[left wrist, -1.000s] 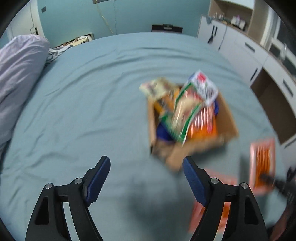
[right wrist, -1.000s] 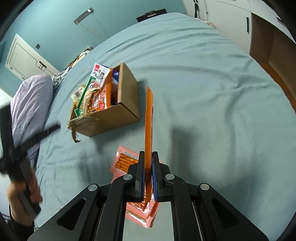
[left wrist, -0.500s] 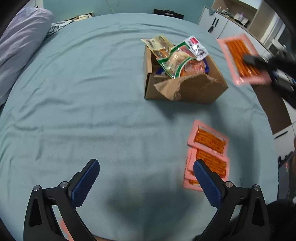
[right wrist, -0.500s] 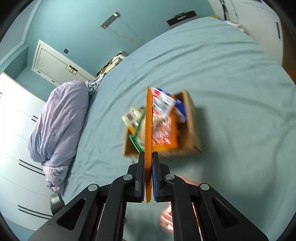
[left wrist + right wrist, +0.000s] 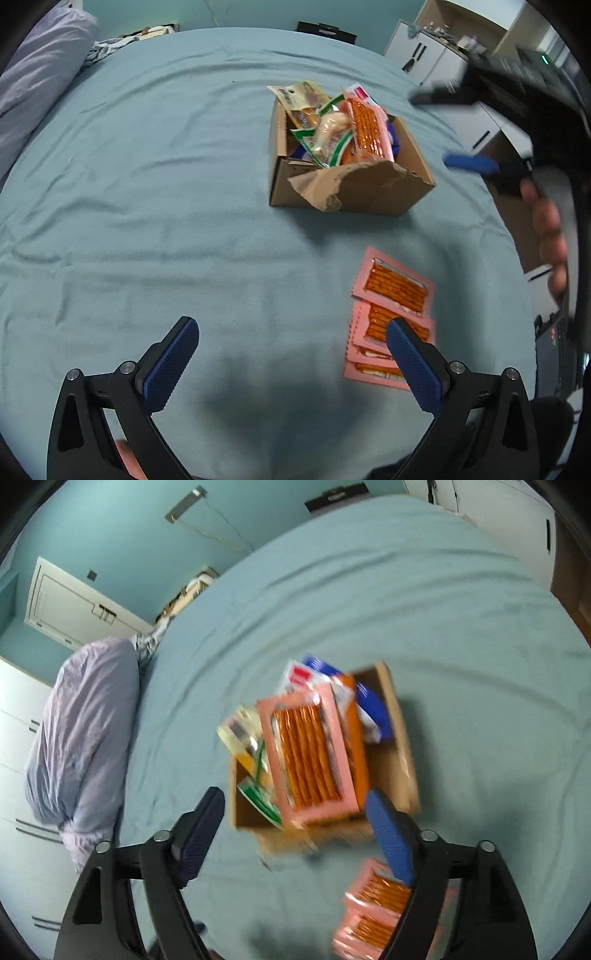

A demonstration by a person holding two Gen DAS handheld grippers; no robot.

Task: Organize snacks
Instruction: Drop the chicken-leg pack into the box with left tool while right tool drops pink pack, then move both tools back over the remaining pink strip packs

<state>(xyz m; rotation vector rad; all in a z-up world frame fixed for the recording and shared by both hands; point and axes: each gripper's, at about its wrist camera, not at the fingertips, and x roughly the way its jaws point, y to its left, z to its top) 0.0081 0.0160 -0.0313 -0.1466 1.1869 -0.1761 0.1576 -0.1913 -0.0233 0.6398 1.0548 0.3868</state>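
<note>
Pink pretzel-stick packet (image 5: 308, 760) atop snacks in cardboard box (image 5: 400, 738), right gripper (image 5: 295, 834) fingers (image 5: 388, 834) apart above.

Pink-orange packet (image 5: 308, 758), brown box (image 5: 373, 192)

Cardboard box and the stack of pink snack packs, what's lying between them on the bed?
Nothing but bare teal bedsheet between the cardboard box and the pink snack packs, clearest in the left wrist view.

No print on the snack packets (image 5: 334, 125) is legible
</note>
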